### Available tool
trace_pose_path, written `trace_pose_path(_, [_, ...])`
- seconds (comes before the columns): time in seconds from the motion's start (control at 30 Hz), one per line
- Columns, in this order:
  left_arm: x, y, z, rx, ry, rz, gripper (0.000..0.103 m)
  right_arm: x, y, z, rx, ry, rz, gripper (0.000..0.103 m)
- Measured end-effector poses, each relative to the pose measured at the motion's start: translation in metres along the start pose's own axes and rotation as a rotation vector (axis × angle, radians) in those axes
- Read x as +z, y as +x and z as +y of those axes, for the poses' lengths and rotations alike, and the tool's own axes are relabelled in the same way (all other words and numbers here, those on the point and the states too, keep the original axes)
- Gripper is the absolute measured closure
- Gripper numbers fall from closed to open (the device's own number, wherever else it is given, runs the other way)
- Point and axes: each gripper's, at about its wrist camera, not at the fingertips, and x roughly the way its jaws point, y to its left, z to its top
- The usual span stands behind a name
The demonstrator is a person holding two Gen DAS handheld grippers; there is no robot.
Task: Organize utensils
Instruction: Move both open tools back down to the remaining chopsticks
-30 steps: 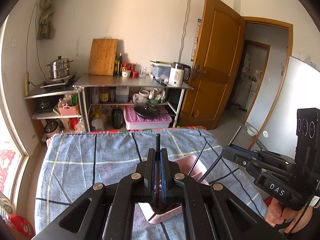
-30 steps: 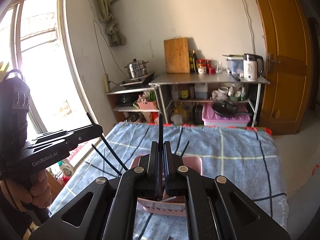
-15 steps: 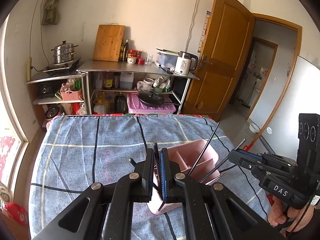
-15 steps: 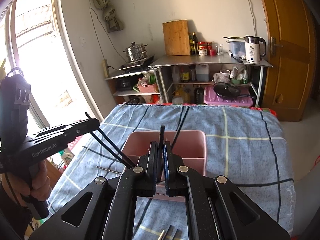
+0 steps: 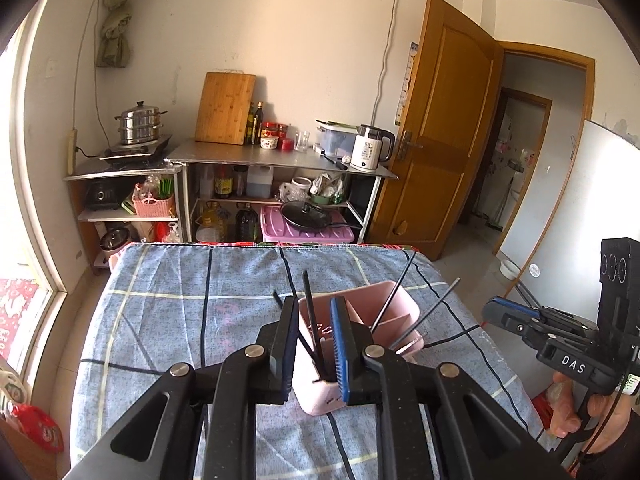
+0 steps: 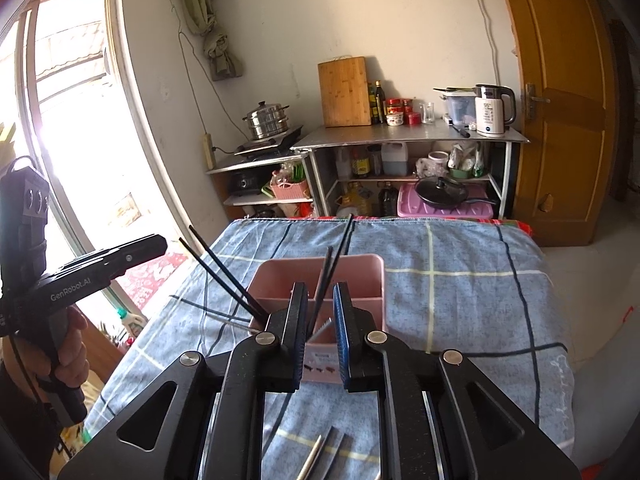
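A pink utensil holder with dividers stands on the blue checked cloth. Several black chopsticks lean in its compartments. My left gripper is open right above the holder's near-left compartment, with two chopsticks standing free between its jaws. My right gripper is open over the holder's near side, with chopsticks standing free between its jaws. The left gripper also shows at the left of the right wrist view, and the right gripper shows at the right of the left wrist view.
A few more utensils lie on the cloth below my right gripper. Behind the table stand metal shelves with a kettle, cutting board and pots. A wooden door is at the right, a window at the left.
Both grippers have opened and let go of the black chopsticks, which now stand in the pink holder. Both tilted down toward the holder.
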Motion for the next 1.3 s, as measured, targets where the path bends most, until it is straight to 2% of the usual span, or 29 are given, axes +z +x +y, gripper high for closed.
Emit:
trace_pose_path(0.23, [-0.026, -0.029, -0.007, -0.011, -0.009, -0.017, 0.087, -0.022, -0.024, -0.005, -0.01, 0.033, -0.008, 0.089])
trace_pose_path(0.57, [-0.085, -0.043, -0.033, -0.05, 0.016, 0.045, 0.087, -0.068, -0.04, -0.014, -0.019, 0.072, 0.045, 0.089])
trace_pose_path(0.8, [-0.121, -0.034, -0.046, -0.078, 0.01, 0.121, 0.087, -0.102, -0.044, -0.021, -0.03, 0.105, 0.095, 0.089])
trace_pose_path(1.3, [-0.159, 0.015, -0.057, -0.096, -0.013, 0.269, 0.087, -0.142, -0.029, -0.037, -0.057, 0.16, 0.192, 0.089])
